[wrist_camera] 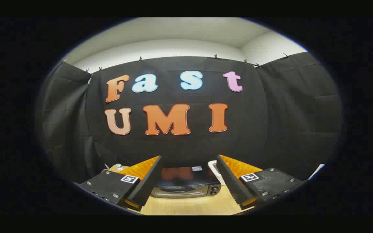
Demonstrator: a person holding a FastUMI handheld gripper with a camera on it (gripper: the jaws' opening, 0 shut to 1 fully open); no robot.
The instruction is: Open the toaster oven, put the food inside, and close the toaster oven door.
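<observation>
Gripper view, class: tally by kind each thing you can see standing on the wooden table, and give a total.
Toaster oven: 1, seen between the open gripper fingers
White item behind its right corner: 1, kind unclear
Small bottle-like item at the table's far left: 1
Total: 3

Black cloth wall (pixel 180 142) across the back, hung by small clips (pixel 215 57) along its upper edge, creased in places. More black cloth (pixel 303 106) on the right side, meeting the back panel at a corner; another panel (pixel 65 110) on the left, sagging in folds. Above the cloth, pale wall (pixel 160 48) and white ceiling (pixel 193 30), evenly lit, with a room corner at upper right. Below, light wooden table (pixel 189 204) standing against the cloth.
</observation>
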